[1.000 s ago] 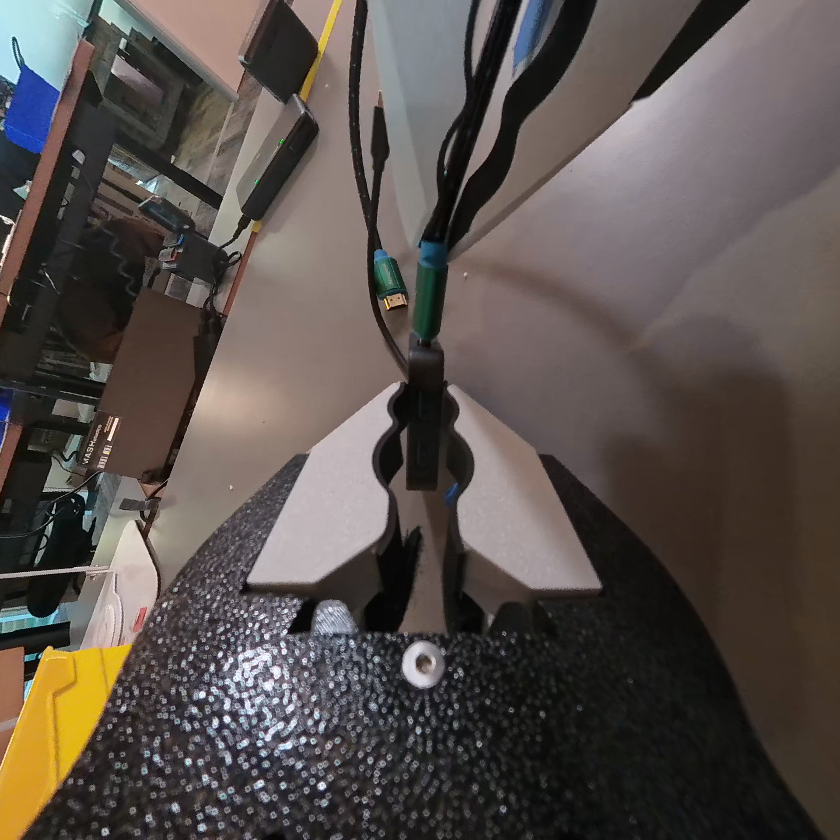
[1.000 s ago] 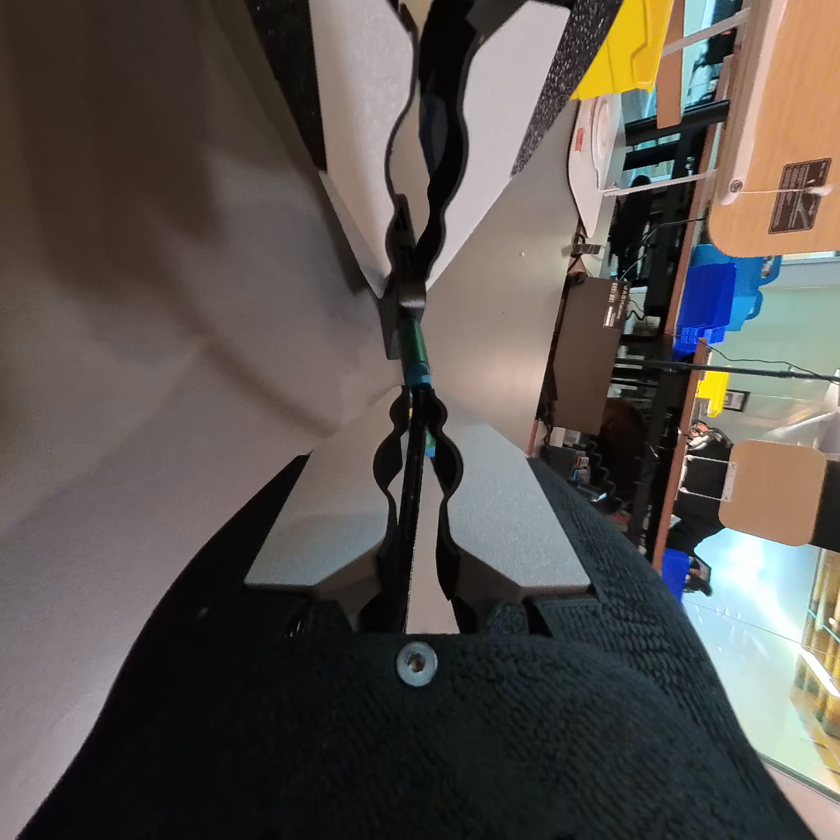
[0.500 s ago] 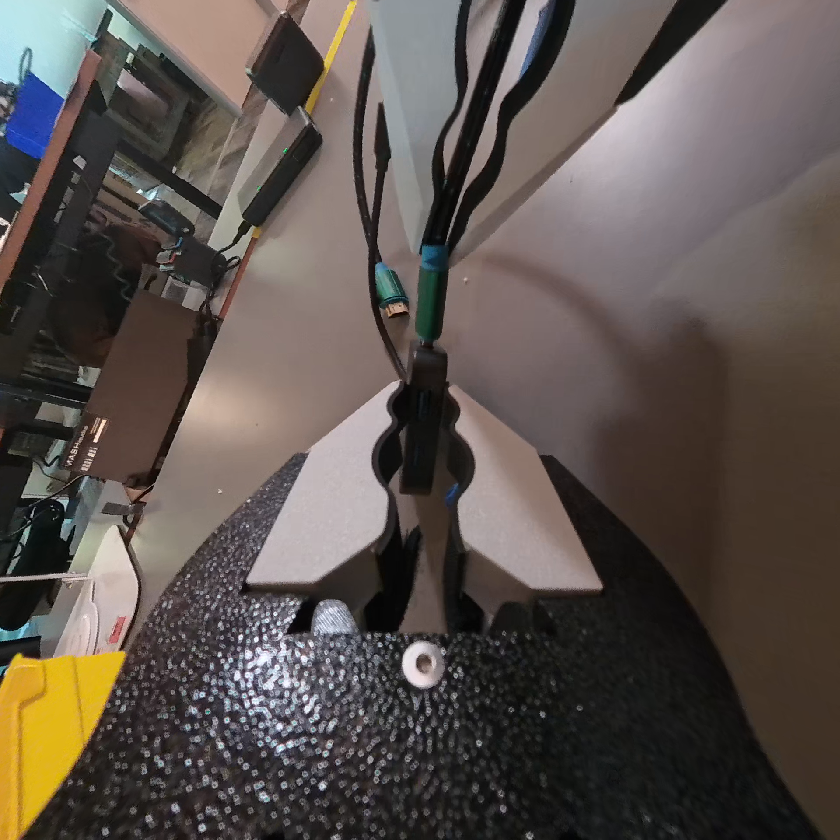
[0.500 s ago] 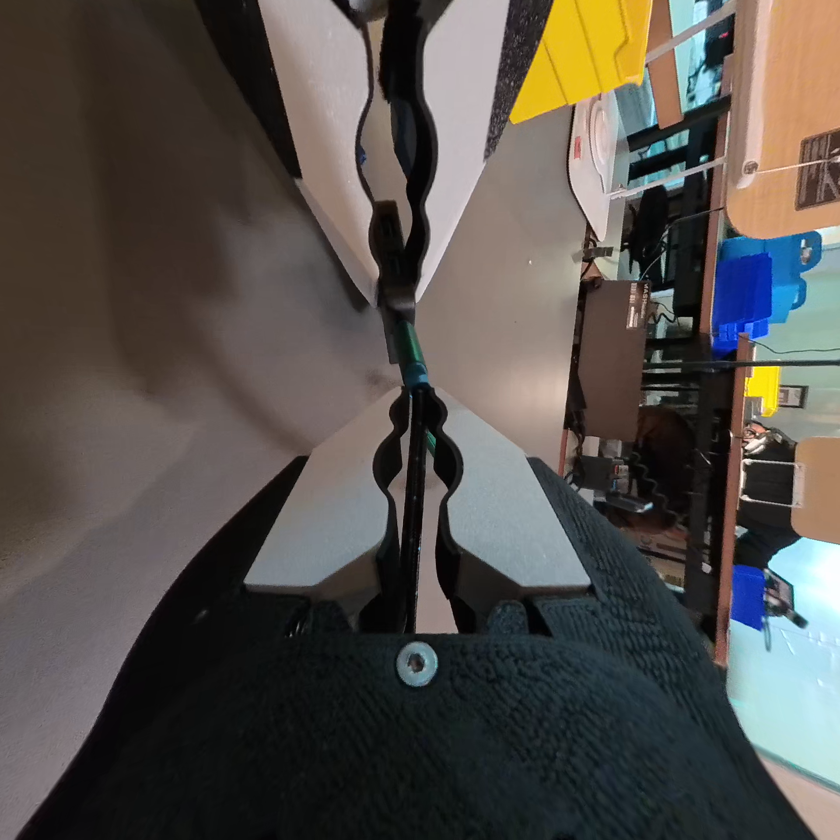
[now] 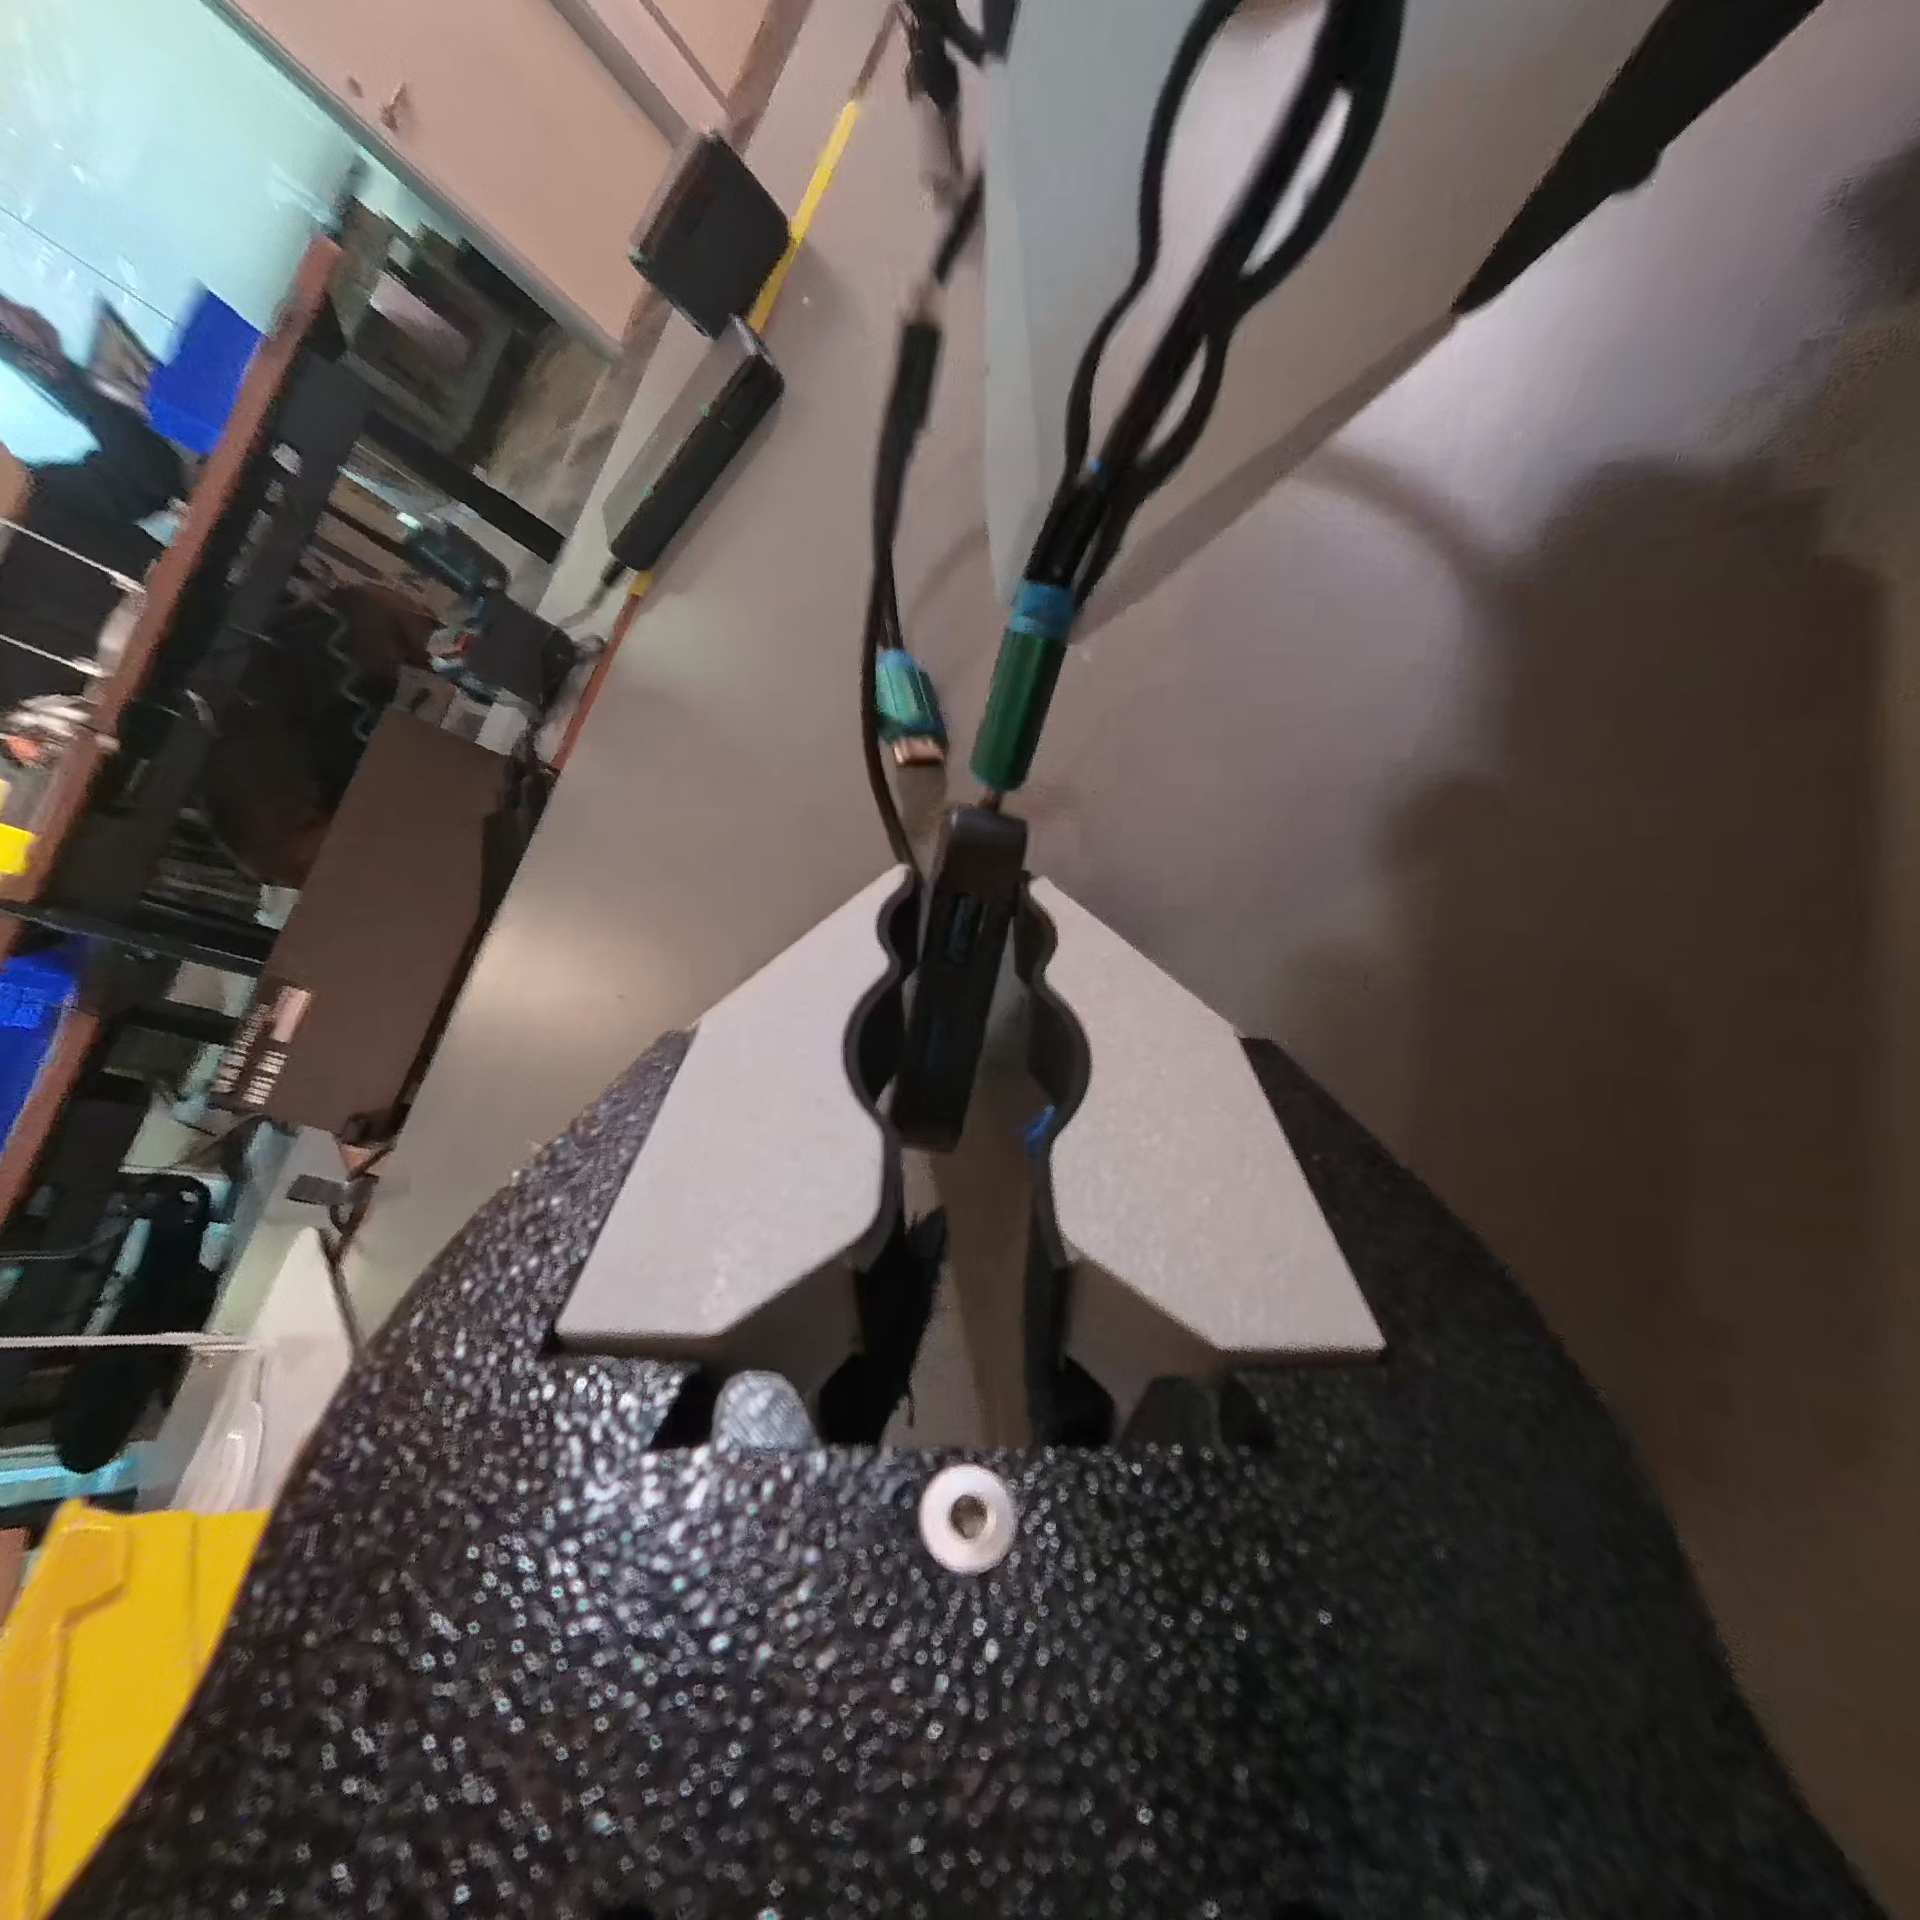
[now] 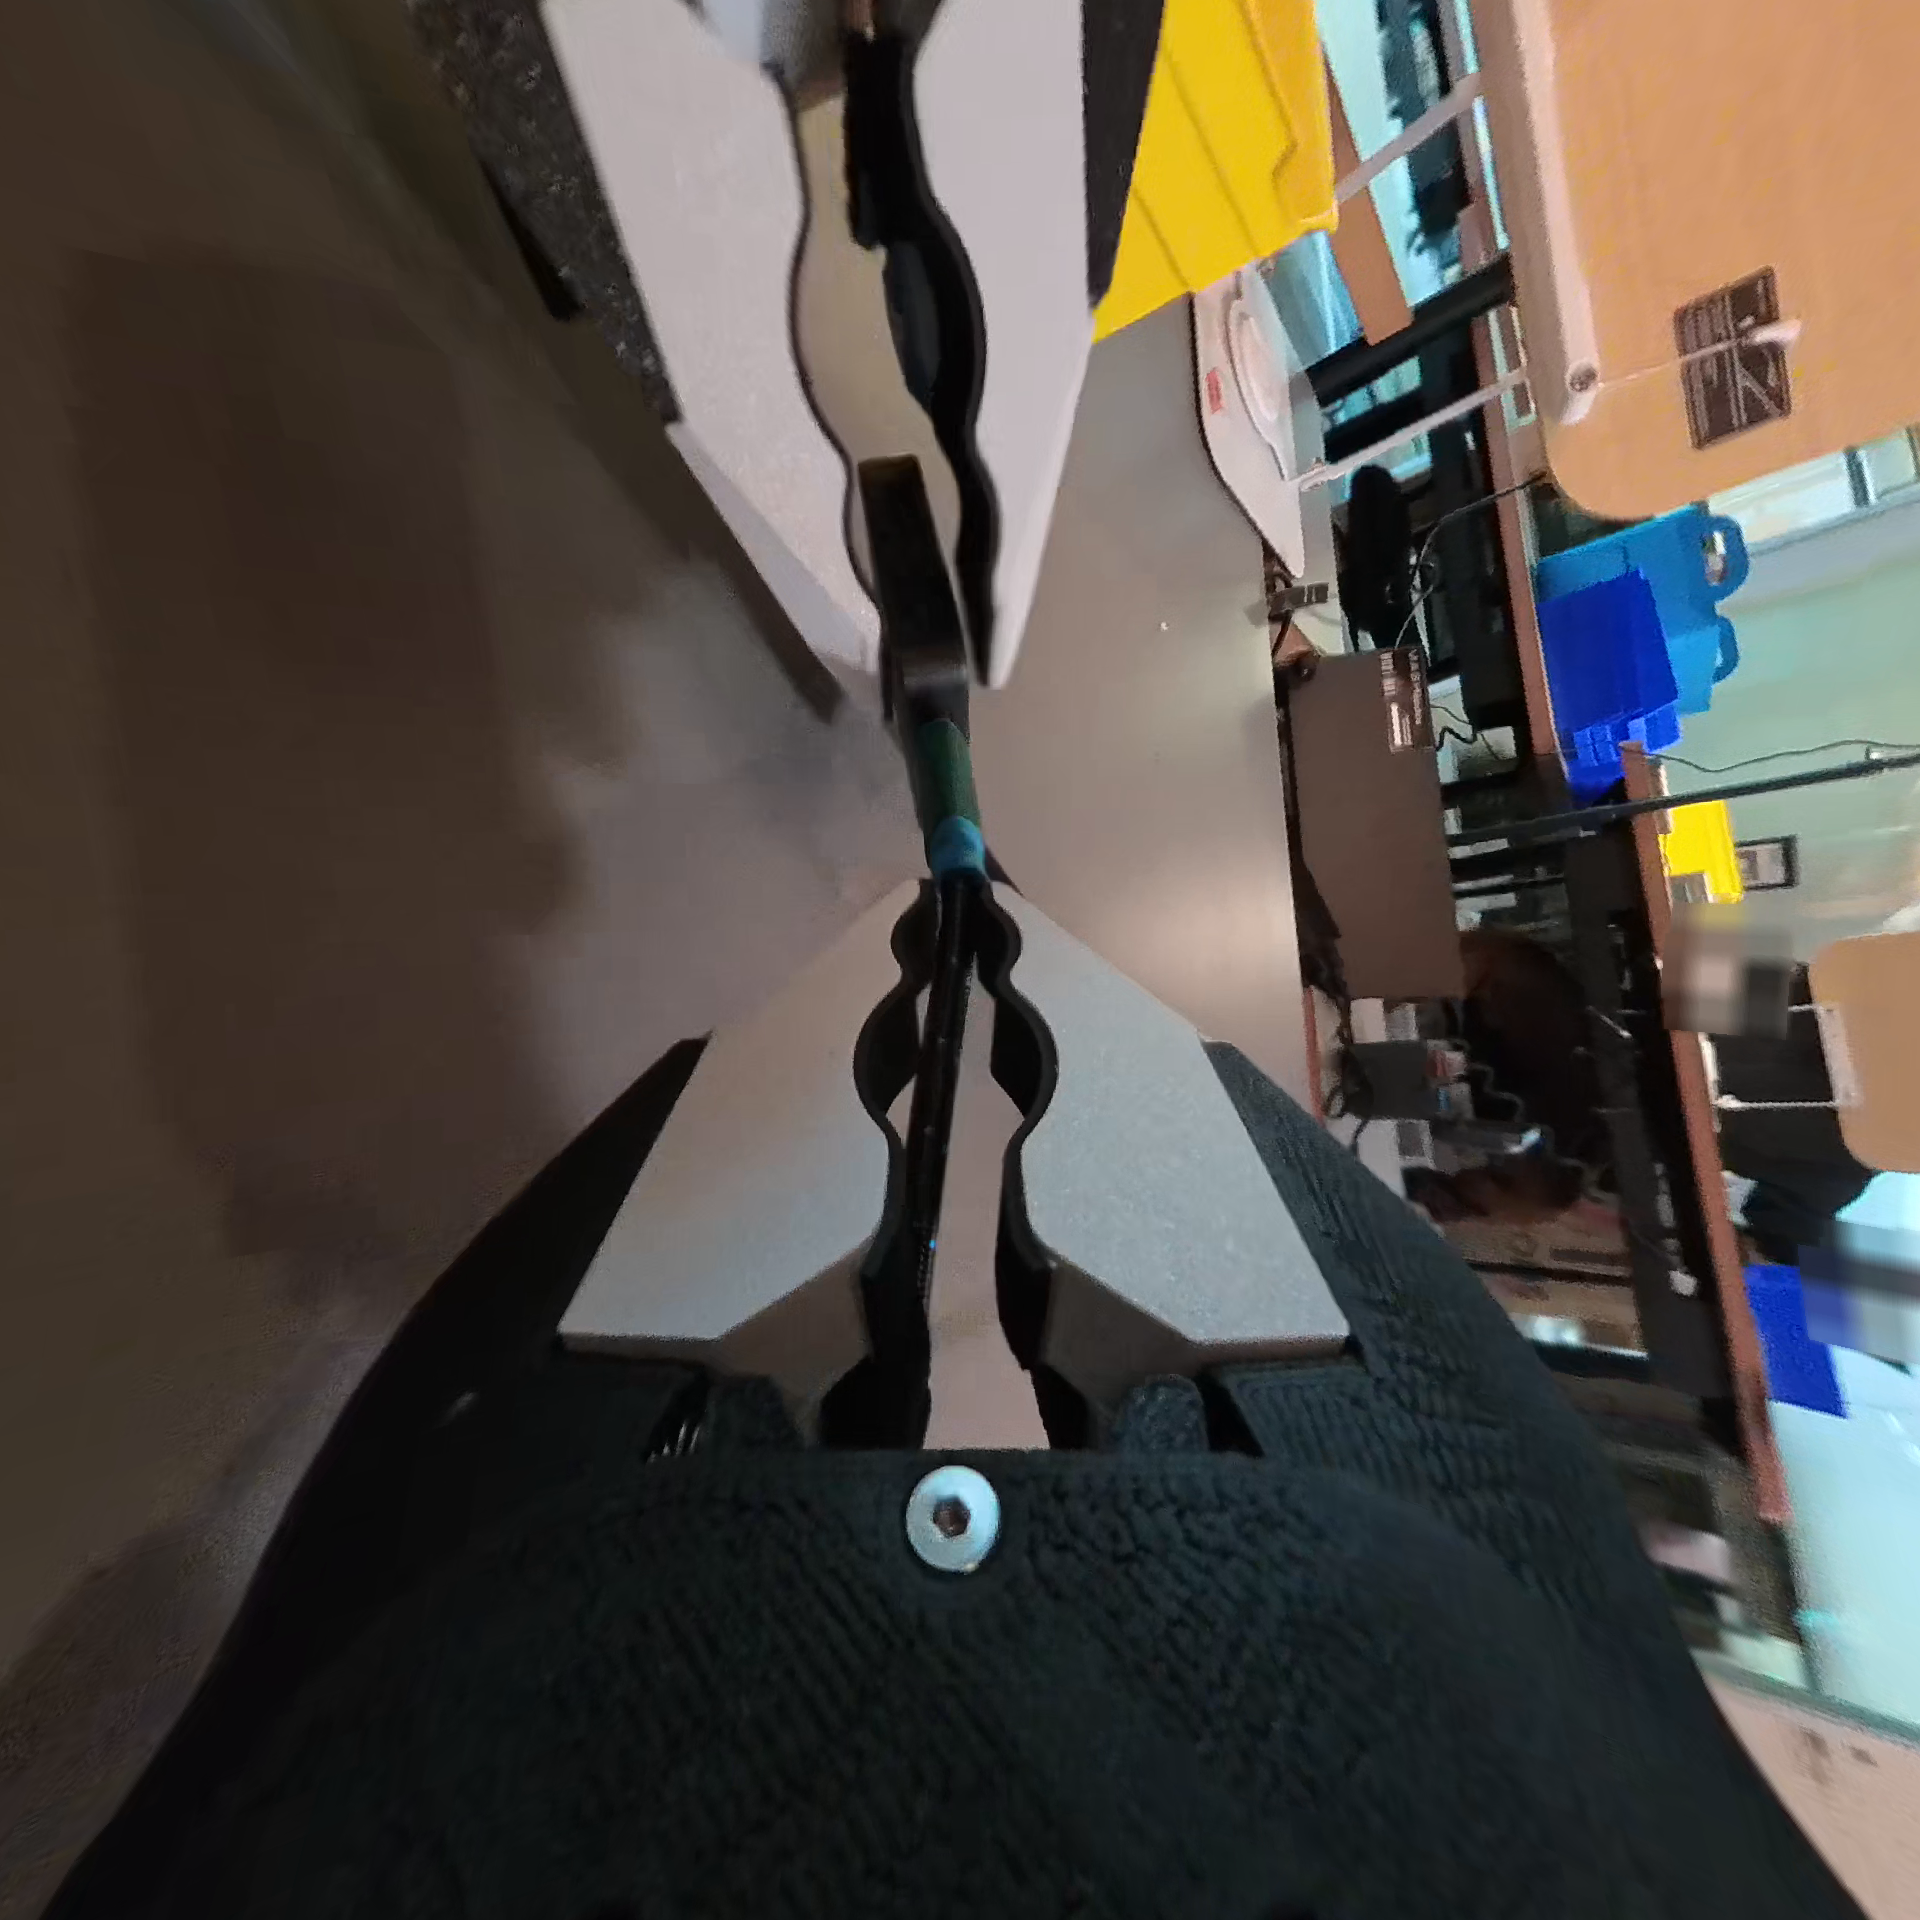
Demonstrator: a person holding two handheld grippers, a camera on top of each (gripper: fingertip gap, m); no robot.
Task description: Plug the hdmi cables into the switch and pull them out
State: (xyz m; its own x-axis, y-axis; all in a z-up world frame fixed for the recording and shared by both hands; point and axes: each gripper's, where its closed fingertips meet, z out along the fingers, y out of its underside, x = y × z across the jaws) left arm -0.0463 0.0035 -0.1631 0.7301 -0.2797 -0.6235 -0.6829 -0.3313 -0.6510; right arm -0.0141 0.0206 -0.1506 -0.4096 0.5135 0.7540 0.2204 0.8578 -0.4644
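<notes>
My left gripper (image 5: 966, 883) is shut on the thin black switch (image 5: 956, 997), held edge-on above the grey table (image 5: 1558, 935). A green HDMI plug (image 5: 1018, 717) with blue tape at its rear meets the switch's far end; a sliver of metal tip shows between them. My right gripper (image 6: 956, 883) is shut on that plug's black cable (image 6: 935, 1060) just behind the plug (image 6: 945, 769). In the right wrist view the switch (image 6: 914, 582) sits in the left gripper's fingers. A second, teal HDMI plug (image 5: 909, 707) lies loose on the table.
Two dark box-shaped devices (image 5: 707, 239) (image 5: 696, 468) lie near the table's far edge by a yellow tape line. A yellow bin (image 5: 104, 1714) and a brown box (image 5: 384, 935) stand off the table's side. Blue bins (image 6: 1621, 644) and shelves are beyond.
The two grippers have drawn apart. The green plug has backed a little out of the switch, so metal now shows at the joint. Both views are blurred by the motion.
</notes>
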